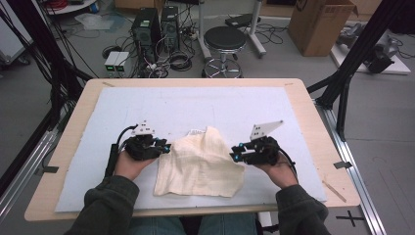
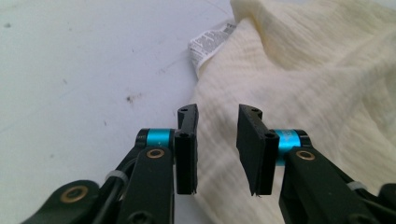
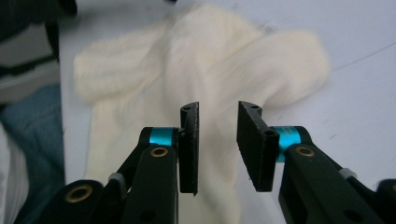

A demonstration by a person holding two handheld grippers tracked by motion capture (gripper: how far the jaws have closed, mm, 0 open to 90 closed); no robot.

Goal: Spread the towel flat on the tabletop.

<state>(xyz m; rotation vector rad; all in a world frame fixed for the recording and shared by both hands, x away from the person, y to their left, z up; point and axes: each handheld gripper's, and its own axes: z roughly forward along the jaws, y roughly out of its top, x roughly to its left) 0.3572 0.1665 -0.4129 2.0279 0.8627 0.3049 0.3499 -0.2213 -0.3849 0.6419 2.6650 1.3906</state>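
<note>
Between the two grippers a cream cloth lies rumpled on the pale mat. Left gripper at its 9 o'clock edge, right gripper at 3 o'clock; both part-open, empty. White tag at 12 o'clock, print unreadable. Bare mat beyond.

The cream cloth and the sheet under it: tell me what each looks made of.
The cloth looks like a soft woven fabric, maybe cotton gauze: matte, with a fine crinkled weave, limp folds and a printed care label sewn at its edge. The pale blue sheet looks like a thin foam or felt mat, matte and slightly speckled with marks; which one is unclear.
</note>
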